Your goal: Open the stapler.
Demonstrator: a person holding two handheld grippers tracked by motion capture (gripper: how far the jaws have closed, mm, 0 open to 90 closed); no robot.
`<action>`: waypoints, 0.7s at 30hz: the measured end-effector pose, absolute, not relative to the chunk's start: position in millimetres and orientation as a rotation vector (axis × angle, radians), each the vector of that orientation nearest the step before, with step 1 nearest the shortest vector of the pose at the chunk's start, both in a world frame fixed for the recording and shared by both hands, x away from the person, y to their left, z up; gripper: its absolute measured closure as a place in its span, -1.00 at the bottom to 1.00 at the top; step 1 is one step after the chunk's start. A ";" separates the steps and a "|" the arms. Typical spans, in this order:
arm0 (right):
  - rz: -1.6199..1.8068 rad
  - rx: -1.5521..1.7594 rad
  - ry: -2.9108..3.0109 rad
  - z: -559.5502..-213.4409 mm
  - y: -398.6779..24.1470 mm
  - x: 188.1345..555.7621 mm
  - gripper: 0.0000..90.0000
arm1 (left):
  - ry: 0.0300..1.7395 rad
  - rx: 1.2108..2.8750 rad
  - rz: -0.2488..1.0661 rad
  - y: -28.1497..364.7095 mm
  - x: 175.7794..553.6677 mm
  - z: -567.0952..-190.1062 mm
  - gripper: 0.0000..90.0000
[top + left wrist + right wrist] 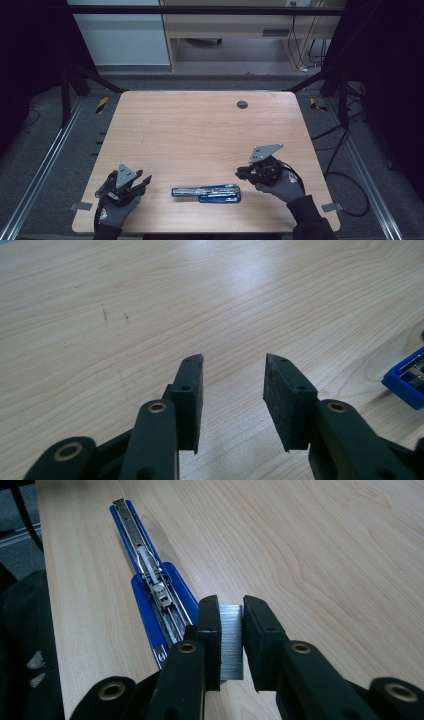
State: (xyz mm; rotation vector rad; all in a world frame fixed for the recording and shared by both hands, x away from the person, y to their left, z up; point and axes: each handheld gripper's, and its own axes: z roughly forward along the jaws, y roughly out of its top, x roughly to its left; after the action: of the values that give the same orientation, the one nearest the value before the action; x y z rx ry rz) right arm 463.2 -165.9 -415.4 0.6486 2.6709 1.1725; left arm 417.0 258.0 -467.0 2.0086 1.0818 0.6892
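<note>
A blue stapler (206,193) lies opened out flat near the table's front edge, its metal staple channel (152,582) facing up. My right gripper (231,611) is shut on a silvery strip of staples (231,641), held just above the stapler's near end. In the high view the right gripper (242,173) hovers beside the stapler's right end. My left gripper (233,371) stands open over bare wood with nothing between its pads. It rests at the front left, the left gripper (144,181) pointing toward the stapler, whose blue corner (406,379) shows at the edge.
The wooden table (200,130) has a dark round grommet (242,104) near its far edge. Metal frame rails (45,160) and cables run along both sides on the floor. A person's gloved hands come in from the front edge.
</note>
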 end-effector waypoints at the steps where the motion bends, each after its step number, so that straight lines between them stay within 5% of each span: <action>1: 1.187 0.632 2.672 -415.4 -164.6 463.8 0.75 | 1.081 2.009 0.689 257.9 417.0 -467.0 0.34; 21: 1.178 0.419 2.830 -403.3 -135.7 476.3 0.75 | 1.079 2.012 0.688 257.7 417.1 -467.1 0.33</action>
State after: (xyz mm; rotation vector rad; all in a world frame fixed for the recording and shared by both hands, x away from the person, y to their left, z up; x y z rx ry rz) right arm 476.3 -135.7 -403.3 0.4191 2.8302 1.1776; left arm 417.1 257.7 -467.1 2.0117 1.0788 0.6878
